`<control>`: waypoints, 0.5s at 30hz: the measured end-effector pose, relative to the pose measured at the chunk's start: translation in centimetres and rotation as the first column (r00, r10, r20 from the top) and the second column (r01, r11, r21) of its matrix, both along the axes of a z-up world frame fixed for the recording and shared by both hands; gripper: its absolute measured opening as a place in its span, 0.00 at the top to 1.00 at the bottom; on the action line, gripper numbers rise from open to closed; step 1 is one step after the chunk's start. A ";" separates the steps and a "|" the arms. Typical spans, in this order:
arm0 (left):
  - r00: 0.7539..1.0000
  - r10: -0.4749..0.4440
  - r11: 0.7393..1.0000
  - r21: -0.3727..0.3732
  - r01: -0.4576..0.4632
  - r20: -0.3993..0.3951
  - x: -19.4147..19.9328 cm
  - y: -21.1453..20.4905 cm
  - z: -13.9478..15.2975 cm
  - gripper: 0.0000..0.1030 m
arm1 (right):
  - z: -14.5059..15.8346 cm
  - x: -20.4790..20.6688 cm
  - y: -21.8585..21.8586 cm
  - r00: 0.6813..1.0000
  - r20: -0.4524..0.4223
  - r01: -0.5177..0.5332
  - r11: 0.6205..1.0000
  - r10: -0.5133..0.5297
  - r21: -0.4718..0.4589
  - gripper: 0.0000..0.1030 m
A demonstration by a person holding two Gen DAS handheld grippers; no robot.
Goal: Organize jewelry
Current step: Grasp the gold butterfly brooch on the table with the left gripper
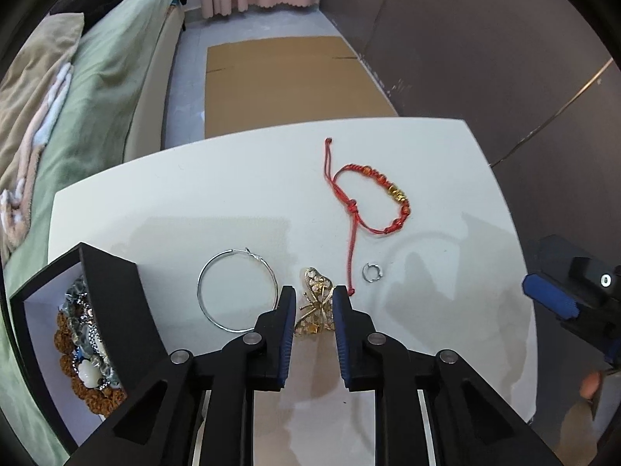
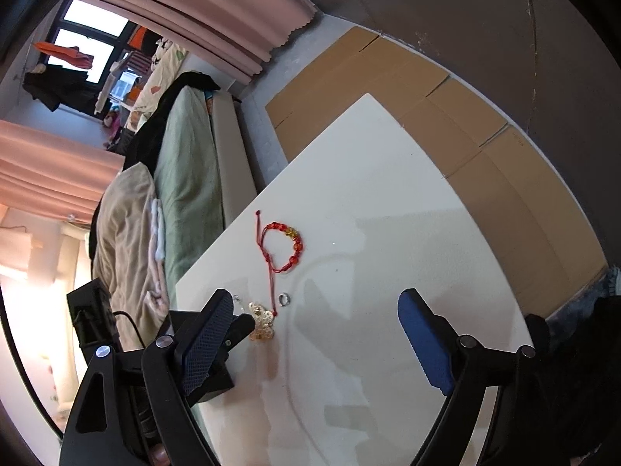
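Note:
On the white table (image 1: 233,194), a gold butterfly brooch (image 1: 316,306) lies between the fingers of my left gripper (image 1: 313,297), which stand on either side of it with small gaps. A large silver hoop (image 1: 236,289) lies to its left, a small silver ring (image 1: 372,273) to its right, and a red cord bracelet (image 1: 372,198) with gold beads beyond. A black jewelry box (image 1: 104,310) at the left holds several beaded pieces. My right gripper (image 2: 316,308) is wide open and empty above the table; the brooch (image 2: 262,324), ring (image 2: 284,299) and bracelet (image 2: 283,248) show ahead of it.
A bed with green and beige covers (image 1: 77,116) runs along the table's left side. Flat cardboard (image 1: 287,81) lies on the floor beyond the far edge. A dark wall (image 1: 485,58) stands to the right. The left gripper's body (image 2: 217,345) shows in the right wrist view.

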State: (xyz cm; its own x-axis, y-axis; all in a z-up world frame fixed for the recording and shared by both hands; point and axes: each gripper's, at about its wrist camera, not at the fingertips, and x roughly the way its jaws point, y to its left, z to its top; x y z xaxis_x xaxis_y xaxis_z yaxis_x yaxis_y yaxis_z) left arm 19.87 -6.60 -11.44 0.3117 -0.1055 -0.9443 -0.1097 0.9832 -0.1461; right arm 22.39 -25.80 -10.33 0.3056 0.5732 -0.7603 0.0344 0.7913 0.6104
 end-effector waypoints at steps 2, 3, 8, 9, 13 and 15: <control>1.000 0.001 1.000 0.004 -0.001 -0.010 0.2 -0.1 -0.4 0.80 | -0.1 0.2 -0.1 1.000 -0.004 0.003 1.000 -0.003 -0.006 0.15; 1.000 0.003 1.000 0.007 -0.003 -0.014 0.3 -0.1 -0.6 0.80 | -0.2 0.3 -0.2 1.000 -0.008 0.005 1.000 -0.005 -0.004 0.15; 1.000 0.008 1.000 -0.018 -0.008 -0.009 0.6 0.0 -1.2 0.85 | -0.5 0.7 0.0 1.000 -0.017 0.006 1.000 -0.006 -0.020 0.15; 1.000 0.004 1.000 -0.020 -0.004 -0.010 0.6 0.1 -1.2 0.85 | -0.5 0.8 0.2 1.000 -0.017 0.002 1.000 -0.002 -0.028 0.15; 1.000 0.010 0.999 -0.047 -0.010 -0.014 0.7 0.8 -0.8 0.88 | -0.5 1.0 1.0 1.000 -0.006 -0.030 0.999 0.030 -0.038 0.15; 1.000 0.008 0.999 -0.048 -0.008 0.004 0.6 1.2 -0.1 0.88 | -0.5 1.3 1.5 0.999 -0.001 -0.049 0.998 0.049 -0.035 0.15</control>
State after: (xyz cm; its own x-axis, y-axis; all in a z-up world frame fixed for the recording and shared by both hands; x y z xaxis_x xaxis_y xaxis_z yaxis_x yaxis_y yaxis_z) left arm 20.49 -5.42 -11.51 0.3168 -0.1479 -0.9369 -0.1168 0.9742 -0.1933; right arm 23.69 -24.30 -10.81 0.2780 0.5606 -0.7801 -0.0044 0.8128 0.5825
